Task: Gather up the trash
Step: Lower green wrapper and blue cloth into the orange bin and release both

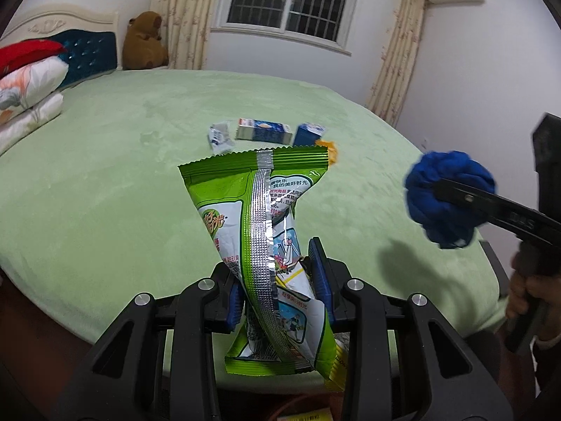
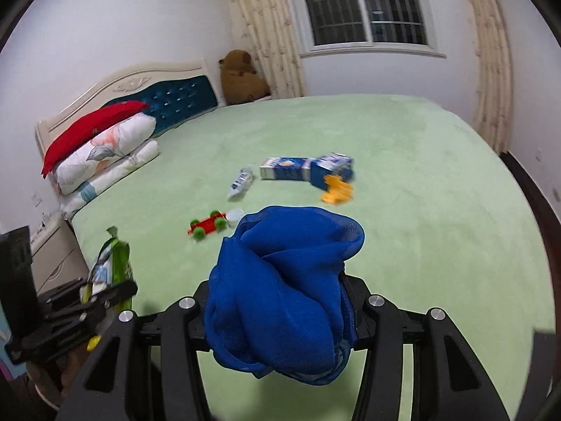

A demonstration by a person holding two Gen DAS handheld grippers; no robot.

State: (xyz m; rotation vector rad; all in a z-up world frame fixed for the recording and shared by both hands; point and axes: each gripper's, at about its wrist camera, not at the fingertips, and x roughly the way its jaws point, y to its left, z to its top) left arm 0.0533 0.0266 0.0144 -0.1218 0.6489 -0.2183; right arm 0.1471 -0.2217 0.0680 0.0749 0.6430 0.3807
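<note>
Green wrapper [image 1: 266,245] fills the lower middle of the left view, pinched upright between the left tool's [image 1: 280,280] blue pads [image 1: 320,270]; its long axis runs up the frame, away from the camera; blue cloth [image 2: 284,291] bulges from the right tool [image 2: 280,315] at the bottom centre of the right view, jaws clamped on it, pads hidden under the fabric; both tools are full, so neither can take more, I judge, until it unloads; remaining trash lies on the bed [image 2: 403,245], up-frame and well apart from both tools: tube [image 2: 241,184], two cartons [image 2: 284,168], side by side, orange scrap [image 2: 336,189] just below them; red toy car [image 2: 207,226] sits nearer, left of centre; the right tool looks nearer that cluster.
</note>
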